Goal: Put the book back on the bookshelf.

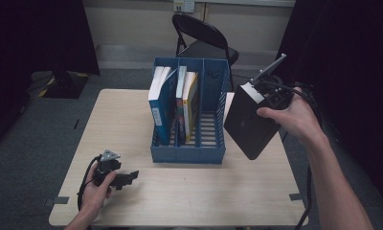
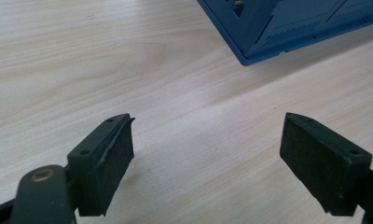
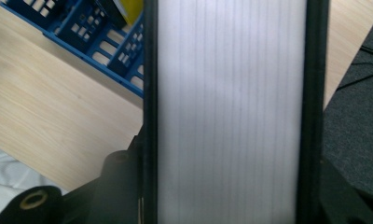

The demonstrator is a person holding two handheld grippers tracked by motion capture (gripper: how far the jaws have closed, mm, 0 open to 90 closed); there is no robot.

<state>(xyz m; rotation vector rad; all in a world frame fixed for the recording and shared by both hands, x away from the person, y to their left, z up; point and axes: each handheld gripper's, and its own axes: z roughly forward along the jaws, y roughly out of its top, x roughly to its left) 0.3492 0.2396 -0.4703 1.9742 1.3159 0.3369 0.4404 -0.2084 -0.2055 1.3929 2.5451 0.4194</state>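
A thick black-covered book (image 1: 251,125) hangs tilted in the air beside the right end of a blue three-slot file rack (image 1: 187,155). My right gripper (image 1: 257,96) is shut on its upper end. In the right gripper view the book's white page edges (image 3: 229,116) run between the two black covers, with my right gripper (image 3: 229,200) clamped on either side. My left gripper (image 1: 129,176) lies on the wooden table (image 1: 189,196) at the front left. In its own view the left gripper (image 2: 208,149) is open over bare wood, with a corner of the rack (image 2: 287,28) beyond.
A white and blue book (image 1: 161,103) leans in the rack's left slot, and two or three more books (image 1: 189,103) stand in the middle slot. The right slot shows its slatted floor (image 1: 209,129). A black folding chair (image 1: 204,38) stands behind the table.
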